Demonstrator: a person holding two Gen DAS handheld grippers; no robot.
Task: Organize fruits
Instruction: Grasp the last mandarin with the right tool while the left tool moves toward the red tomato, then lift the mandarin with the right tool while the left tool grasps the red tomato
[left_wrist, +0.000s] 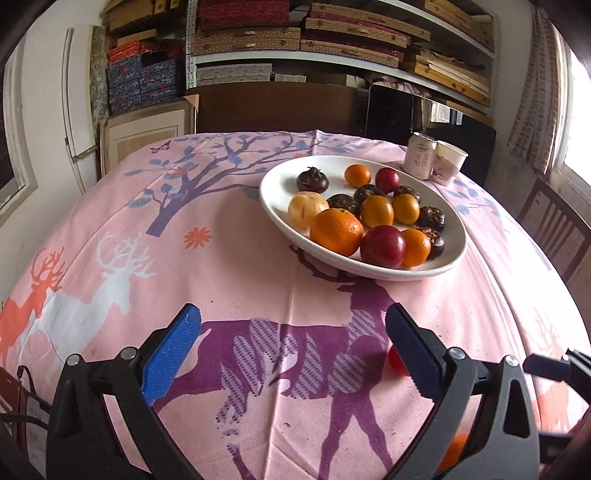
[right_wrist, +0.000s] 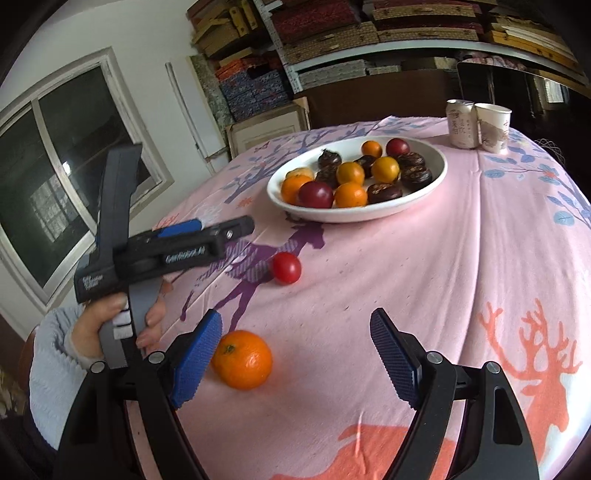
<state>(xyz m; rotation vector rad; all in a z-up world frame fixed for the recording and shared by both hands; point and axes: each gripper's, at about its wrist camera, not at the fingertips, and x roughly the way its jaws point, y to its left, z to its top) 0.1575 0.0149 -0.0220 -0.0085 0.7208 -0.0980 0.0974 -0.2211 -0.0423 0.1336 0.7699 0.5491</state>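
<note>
- Orange (right_wrist: 243, 359) lying loose on tablecloth (right_wrist: 424, 277) beside right gripper (right_wrist: 295, 354), whose jaws are gaping empty; a nudge risks rolling it.
- Left gripper (left_wrist: 293, 350) gaping empty too; red fruit (right_wrist: 286, 267) resting short of plate (right_wrist: 441, 168).

Looking along the right gripper (right_wrist: 295, 354): blue-padded jaws spread wide, nothing between them. An orange (right_wrist: 243, 360) just beside the left pad, on the pink deer-print cloth (right_wrist: 461, 258) covering the bench. Farther off, a small red fruit (right_wrist: 286, 268), then a white plate (right_wrist: 424, 192) heaped with orange, red and dark fruits. At left, the left gripper (right_wrist: 199, 226) in a hand (right_wrist: 110, 321). Behind the plate, a can (right_wrist: 460, 123) touching a paper cup (right_wrist: 494, 127).
</note>
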